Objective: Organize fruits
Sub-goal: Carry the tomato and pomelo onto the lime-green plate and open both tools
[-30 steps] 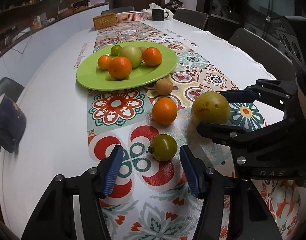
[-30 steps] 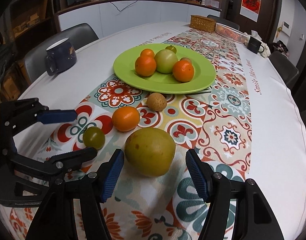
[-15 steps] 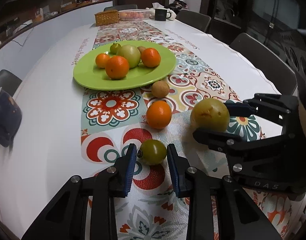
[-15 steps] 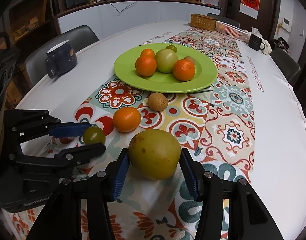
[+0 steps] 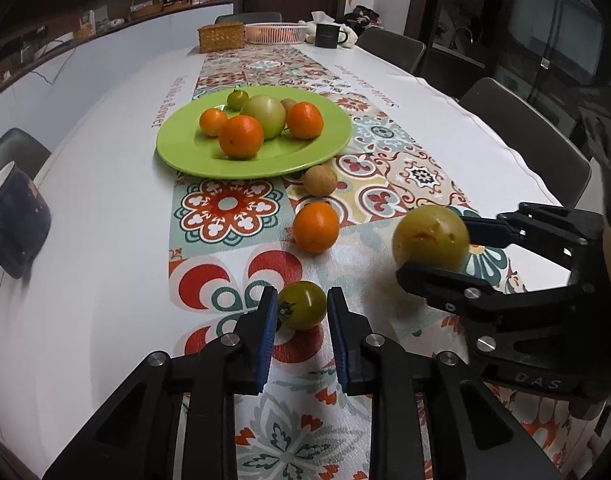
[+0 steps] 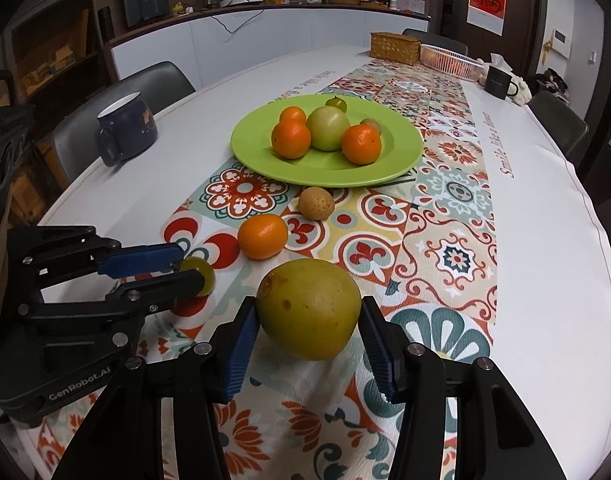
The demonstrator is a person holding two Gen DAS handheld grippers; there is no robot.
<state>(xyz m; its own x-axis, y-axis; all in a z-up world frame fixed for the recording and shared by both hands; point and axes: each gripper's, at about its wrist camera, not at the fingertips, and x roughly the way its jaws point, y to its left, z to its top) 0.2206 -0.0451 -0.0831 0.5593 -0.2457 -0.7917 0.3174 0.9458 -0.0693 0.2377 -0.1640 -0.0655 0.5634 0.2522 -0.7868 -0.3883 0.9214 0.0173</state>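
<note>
My left gripper [image 5: 299, 310] is shut on a small green tomato [image 5: 303, 305], which also shows in the right wrist view [image 6: 199, 276]. My right gripper [image 6: 307, 320] is shut on a large yellow-green pear [image 6: 309, 308], seen in the left wrist view [image 5: 431, 238] a little above the cloth. A green plate [image 5: 185, 156] holds several oranges, a green apple and small fruits. A loose orange [image 5: 315, 227] and a small brown fruit [image 5: 320, 181] lie on the patterned runner between plate and grippers.
A dark blue mug [image 6: 125, 128] stands at the table's left edge. A wicker box [image 6: 395, 46], a white basket [image 6: 449, 60] and a black mug [image 6: 499, 82] stand at the far end. Chairs [image 5: 525, 136] line both sides of the table.
Both grippers closed: the left onto the green tomato, the right onto the pear. Both fruits now sit between the pads, and the pear looks slightly raised.
</note>
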